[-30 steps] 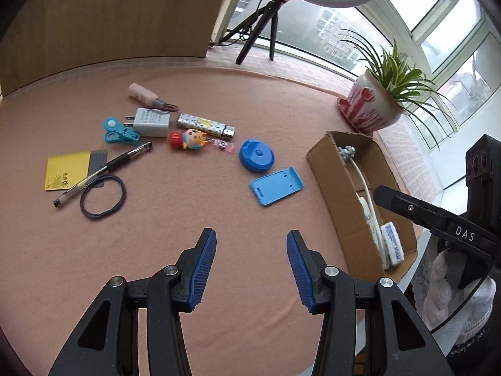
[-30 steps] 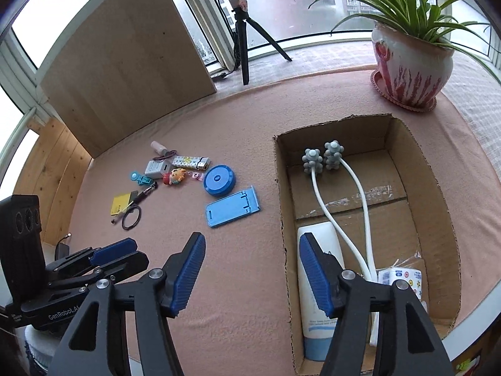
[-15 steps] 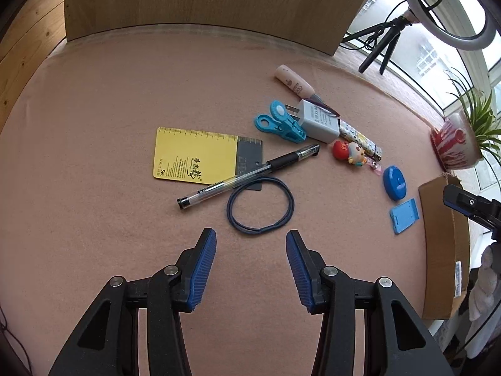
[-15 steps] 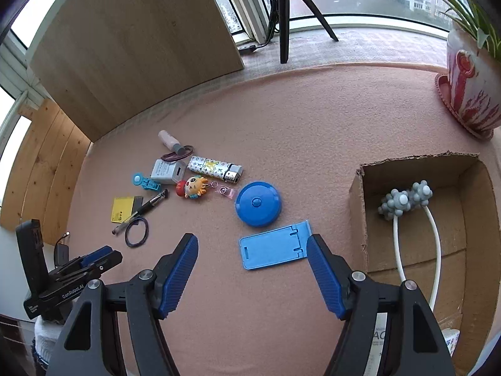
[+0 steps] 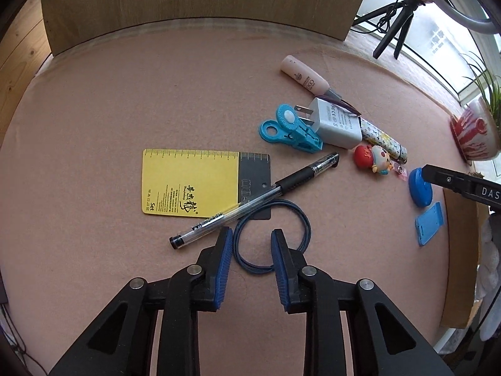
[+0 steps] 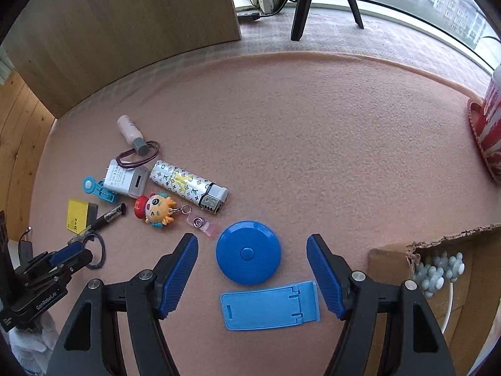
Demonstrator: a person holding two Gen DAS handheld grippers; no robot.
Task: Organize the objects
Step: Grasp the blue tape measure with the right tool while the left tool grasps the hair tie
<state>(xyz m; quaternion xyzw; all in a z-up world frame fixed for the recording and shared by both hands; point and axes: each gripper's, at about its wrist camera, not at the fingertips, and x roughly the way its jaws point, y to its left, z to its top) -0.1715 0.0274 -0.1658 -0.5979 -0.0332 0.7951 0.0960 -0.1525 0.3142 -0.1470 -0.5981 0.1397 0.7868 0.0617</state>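
The cardboard box (image 6: 391, 260) is cut off at the right wrist view's edge, its contents mostly hidden. Left of the box lie the round blue case (image 6: 248, 252) and flat blue stand (image 6: 271, 305), between the right gripper (image 6: 252, 271)'s wide-apart fingers. Only the left wrist view shows the left gripper (image 5: 252, 249)'s fingers closing astride the dark hair tie (image 5: 305, 224), not yet pinching it.

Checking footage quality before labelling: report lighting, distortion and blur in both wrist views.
Left wrist: soft daylight, faint shadows; fisheye bows the board's edge; the window is blown out; the pen is sharp. Right wrist: same even light; the mat's edge curves; the blue disc is crisp; corners vignette black.
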